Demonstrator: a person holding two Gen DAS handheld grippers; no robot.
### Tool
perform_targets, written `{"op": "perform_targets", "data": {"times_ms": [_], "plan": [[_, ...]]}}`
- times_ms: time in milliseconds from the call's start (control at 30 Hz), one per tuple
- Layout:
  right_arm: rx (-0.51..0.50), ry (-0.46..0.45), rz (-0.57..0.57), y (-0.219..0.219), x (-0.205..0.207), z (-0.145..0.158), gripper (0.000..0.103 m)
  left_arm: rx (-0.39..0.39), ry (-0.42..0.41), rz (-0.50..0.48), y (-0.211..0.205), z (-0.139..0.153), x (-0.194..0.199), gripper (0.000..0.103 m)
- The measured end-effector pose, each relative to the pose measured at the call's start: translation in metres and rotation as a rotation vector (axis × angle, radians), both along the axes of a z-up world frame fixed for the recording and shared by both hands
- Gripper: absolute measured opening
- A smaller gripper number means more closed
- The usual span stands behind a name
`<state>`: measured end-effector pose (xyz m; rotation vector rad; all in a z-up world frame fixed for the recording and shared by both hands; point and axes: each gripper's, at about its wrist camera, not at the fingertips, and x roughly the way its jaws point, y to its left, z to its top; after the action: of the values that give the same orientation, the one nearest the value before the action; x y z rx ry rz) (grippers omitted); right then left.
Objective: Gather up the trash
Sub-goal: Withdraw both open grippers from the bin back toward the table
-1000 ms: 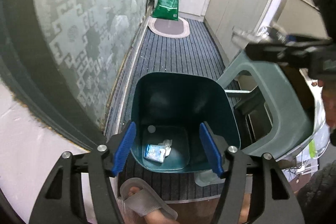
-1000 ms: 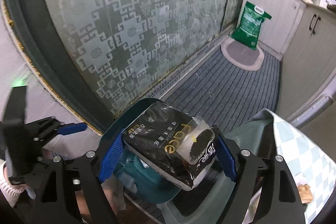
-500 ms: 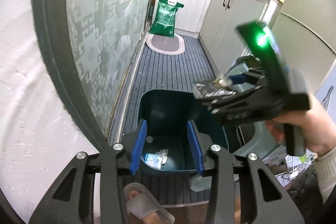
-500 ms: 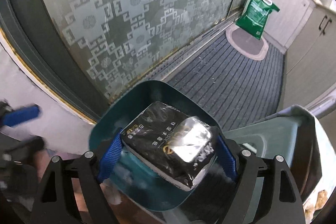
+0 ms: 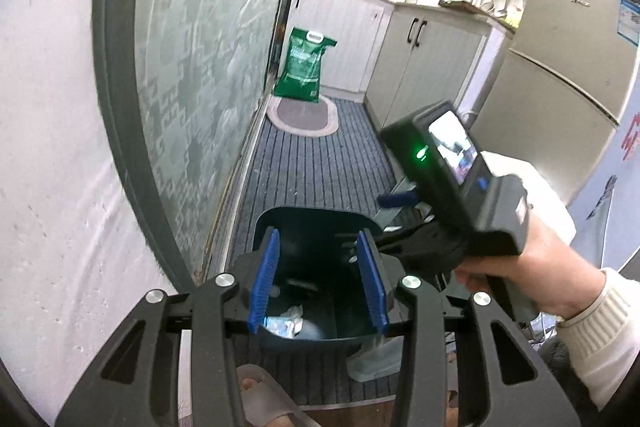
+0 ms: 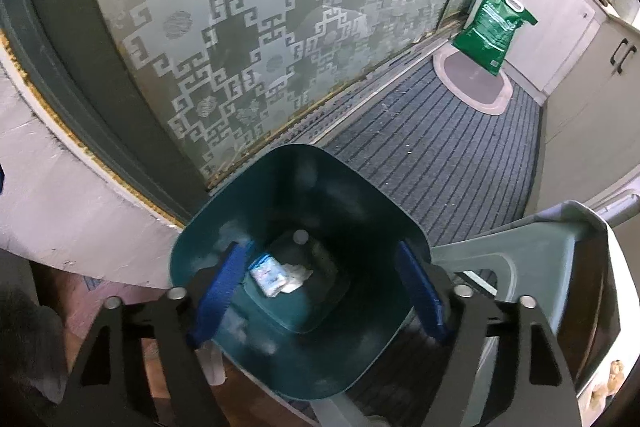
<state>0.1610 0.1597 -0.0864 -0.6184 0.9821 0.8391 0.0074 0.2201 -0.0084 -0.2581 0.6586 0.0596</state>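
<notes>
A dark teal trash bin (image 6: pixel 304 211) stands on the striped floor mat by the glass door. My right gripper (image 6: pixel 320 291) hangs open and empty right over its mouth. At the bottom lie a blue-white packet (image 6: pixel 267 274) and crumpled white paper (image 6: pixel 298 273). The black snack packet is not in my right wrist view; a dark flat shape (image 5: pixel 300 283) inside the bin may be it. My left gripper (image 5: pixel 318 277) is open and empty above the bin (image 5: pixel 316 223), beside the right gripper's body (image 5: pixel 452 187).
A patterned frosted glass door (image 6: pixel 260 27) runs along the left. A grey-green plastic stool (image 6: pixel 532 259) stands right of the bin. A green sack (image 6: pixel 494 27) and oval mat sit at the far end by white cabinets (image 5: pixel 436 67). A slippered foot (image 5: pixel 264 399) is below.
My right gripper has opened and the black snack packet it held is gone from between its fingers. It now hangs over the bin. My left gripper has tilted up and narrowed a little.
</notes>
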Motion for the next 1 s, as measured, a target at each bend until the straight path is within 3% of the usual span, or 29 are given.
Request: {"op": "perform_targets", "data": {"times_ms": [100,333,700,1000], "plan": [[0.037,0.033,0.013,-0.002,-0.005,0.008,0.062,0.01,-0.032,0.0,-0.004,0.01,-0.003,0.043],[0.152,0.023,0.03,-0.018,-0.015,0.049,0.049,0.017,-0.078,0.002,-0.011,0.023,-0.006,0.046],[0.291,-0.06,-0.011,-0.086,-0.006,0.108,0.048,0.025,-0.112,-0.066,-0.052,0.036,0.014,0.055],[0.331,-0.101,-0.134,-0.168,0.023,0.122,0.048,0.048,-0.1,-0.144,-0.101,0.032,0.041,0.057]]}}
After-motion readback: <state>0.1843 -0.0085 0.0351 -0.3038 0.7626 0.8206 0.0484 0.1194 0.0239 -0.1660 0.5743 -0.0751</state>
